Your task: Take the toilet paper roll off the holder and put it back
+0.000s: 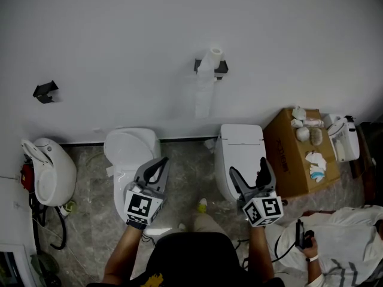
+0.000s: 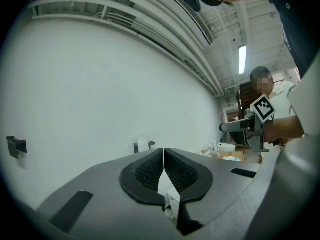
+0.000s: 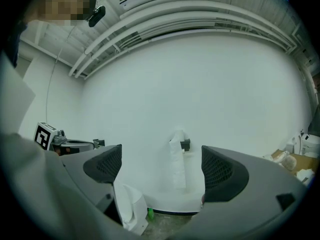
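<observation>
A white toilet paper roll [image 1: 212, 58] sits on a dark wall holder [image 1: 219, 68], with a long tail of paper [image 1: 204, 94] hanging down the white wall. The same roll [image 3: 177, 138] shows ahead in the right gripper view, with its tail trailing below, and small and far away as the roll [image 2: 144, 144] in the left gripper view. My left gripper [image 1: 160, 165] is shut and empty, held low over the left toilet. My right gripper [image 1: 249, 173] is open with nothing between its pads, well short of the roll.
Two white toilets [image 1: 128, 154] [image 1: 238, 154] stand against the wall below the holder. A cardboard box [image 1: 296, 154] with crumpled paper sits at the right, beside a seated person [image 1: 335, 244]. A white urinal [image 1: 51, 169] and a second dark wall bracket [image 1: 45, 91] are at the left.
</observation>
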{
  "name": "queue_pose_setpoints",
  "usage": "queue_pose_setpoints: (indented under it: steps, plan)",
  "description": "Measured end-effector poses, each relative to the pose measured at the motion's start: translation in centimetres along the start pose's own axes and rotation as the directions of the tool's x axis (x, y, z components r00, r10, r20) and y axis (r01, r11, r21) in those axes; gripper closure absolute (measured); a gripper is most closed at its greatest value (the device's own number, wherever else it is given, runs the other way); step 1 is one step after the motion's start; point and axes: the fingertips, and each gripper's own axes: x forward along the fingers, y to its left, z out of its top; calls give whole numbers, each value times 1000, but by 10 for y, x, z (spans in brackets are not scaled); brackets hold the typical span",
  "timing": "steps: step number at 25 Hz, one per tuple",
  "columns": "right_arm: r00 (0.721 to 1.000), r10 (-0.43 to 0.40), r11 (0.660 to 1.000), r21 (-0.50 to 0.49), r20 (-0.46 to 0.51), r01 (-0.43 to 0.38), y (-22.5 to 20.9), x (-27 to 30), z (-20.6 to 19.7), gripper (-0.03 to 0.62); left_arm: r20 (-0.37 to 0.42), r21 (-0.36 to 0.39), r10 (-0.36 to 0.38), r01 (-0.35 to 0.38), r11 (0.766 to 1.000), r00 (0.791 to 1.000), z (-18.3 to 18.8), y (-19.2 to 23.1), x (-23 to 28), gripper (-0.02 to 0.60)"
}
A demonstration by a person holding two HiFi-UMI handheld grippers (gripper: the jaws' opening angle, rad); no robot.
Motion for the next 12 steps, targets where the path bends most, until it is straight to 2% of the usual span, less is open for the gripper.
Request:
queue_pose_setpoints:
  steps: [6,12]
  plan:
    - [1000,22,1000,-4,13,-22,-14,29,7,129,-23,-3,23,-24,1000,999,-5,11,22,563]
    - [999,34,999,-11,21,-33,-51,77,15,129,-31,-10,61,-61,998,998,-6,32,69,563]
